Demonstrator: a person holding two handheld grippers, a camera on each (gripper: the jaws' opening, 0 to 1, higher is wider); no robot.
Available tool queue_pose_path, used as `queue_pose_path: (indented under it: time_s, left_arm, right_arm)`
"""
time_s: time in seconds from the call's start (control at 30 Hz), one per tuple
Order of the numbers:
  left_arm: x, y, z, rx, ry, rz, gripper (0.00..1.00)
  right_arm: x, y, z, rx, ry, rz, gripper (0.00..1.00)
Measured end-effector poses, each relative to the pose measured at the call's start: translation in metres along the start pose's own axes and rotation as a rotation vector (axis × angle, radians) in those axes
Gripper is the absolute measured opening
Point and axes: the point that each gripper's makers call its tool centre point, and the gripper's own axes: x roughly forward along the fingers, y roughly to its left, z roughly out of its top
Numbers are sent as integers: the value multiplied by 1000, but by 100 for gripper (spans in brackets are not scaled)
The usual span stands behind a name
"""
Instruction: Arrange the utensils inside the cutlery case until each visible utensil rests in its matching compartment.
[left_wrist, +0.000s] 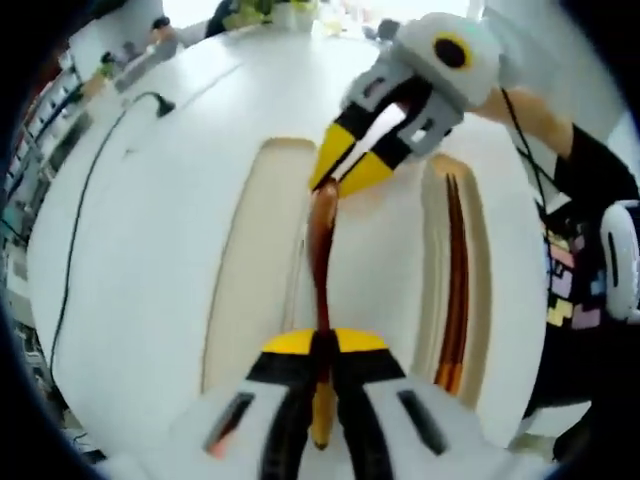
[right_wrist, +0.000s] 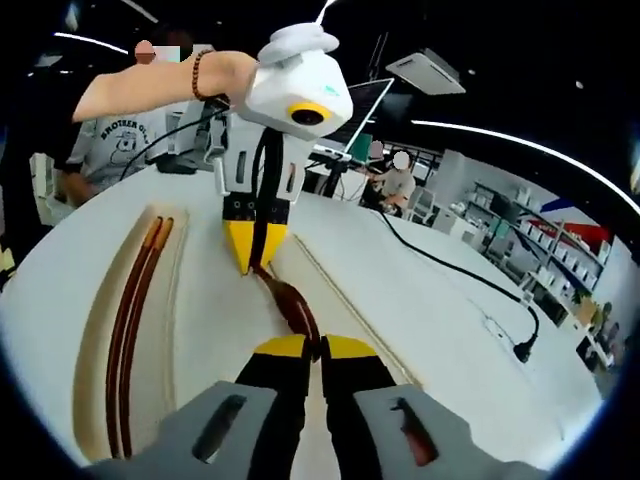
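Left gripper view: our left gripper (left_wrist: 322, 362) was pinching the handle end of a brown spoon (left_wrist: 322, 250), jaws pressed tight on it at the yellow tips. The spoon ran away from us over the case (left_wrist: 160, 250), a white slab w/ pale slots. At the spoon's far end the right gripper (left_wrist: 352, 160) came in from above, yellow tips pressed together on the bowl end. Left of the spoon lay a long pale slot (left_wrist: 250, 260). Right of the spoon, another slot held a pair of chopsticks (left_wrist: 455, 280), side by side, lengthwise. A black cable (left_wrist: 90, 190) curved along the table far left of the case.

Right gripper view: our right gripper (right_wrist: 320, 350) was clamped on the spoon (right_wrist: 292, 305) at its near end, jaws nearly together. The left gripper (right_wrist: 256, 245) hung down at the spoon's far end, tips closed on it. The spoon sat above the case's (right_wrist: 50, 300) middle, btwn both grippers; we couldn't tell whether it touched the case. Left of the spoon the chopsticks (right_wrist: 135, 320) lay in their slot. A cable (right_wrist: 450, 270) ran right of the case.
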Motion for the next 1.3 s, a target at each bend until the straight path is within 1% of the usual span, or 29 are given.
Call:
queue_pose_path:
  time_s: [0.03, 0.13, 0.23, 0.27, 0.3, 0.43, 0.5, 0.57, 0.7, 0.77, 0.83, 0.9, 1.03, 1.1, 1.17, 1.2, 1.27, 1.3]
  left_arm:
    - [0, -4, -1, -6, 10, -1, 5]
    - [0, -8, -2, 17, 19, 12, 5]
    - [-4, -14, 2, 23, 9, 24, 5]
    - [-5, -21, 2, 26, 0, 27, 5]
    - [-7, -23, 4, 28, -7, 26, 5]
    - [-17, -27, 12, 44, -20, 33, 5]
    - [-21, -32, 14, 58, -20, 32, 5]
    - [-23, -37, 17, 76, -21, 31, 5]
    - [-23, -49, 20, 114, -10, 27, 5]
    - [-20, -54, 20, 105, 4, 18, 5]
    - [-20, -56, 21, 106, 8, 23, 5]
    - [-20, -58, 21, 107, 10, 22, 5]
    - [-22, -71, 20, 106, 9, -27, 5]
    - [-22, -78, 18, 100, 8, -54, 5]
    - [-21, -83, 17, 90, 8, -72, 5]
    - [-21, -89, 14, 74, 12, -102, 5]
    - [-21, -94, 11, 71, 18, -132, 5]
    - [-20, -96, 10, 72, 19, -138, 5]
  right_arm:
    - [0, 0, 1, 1, -6, 0, 2]
    - [-1, 0, 3, -4, -14, -15, 2]
    - [-7, -4, 9, 5, -24, -40, 2]
    - [-8, -5, 11, 17, -26, -43, 2]
    - [-12, -7, 13, 32, -31, -51, 2]
    - [-24, -8, 21, 96, -51, -71, 3]
    - [-32, -8, 26, 104, -64, -82, 3]
    - [-40, 2, 28, 124, -66, -88, 3]
    - [-52, 9, 31, 119, -77, -96, 3]
    - [-54, 11, 31, 118, -81, -92, 3]
    - [-58, 10, 31, 134, -84, -103, 3]
    - [-62, 13, 32, 150, -81, -107, 3]
    - [-74, 31, 34, 161, -67, -97, 3]
    - [-78, 37, 34, 174, -68, -93, 3]
    - [-81, 42, 33, 171, -73, -89, 3]
    - [-82, 47, 32, 173, -67, -76, 3]
    - [-83, 53, 30, 189, -62, -55, 3]
    - [-84, 58, 29, 201, -60, -43, 3]
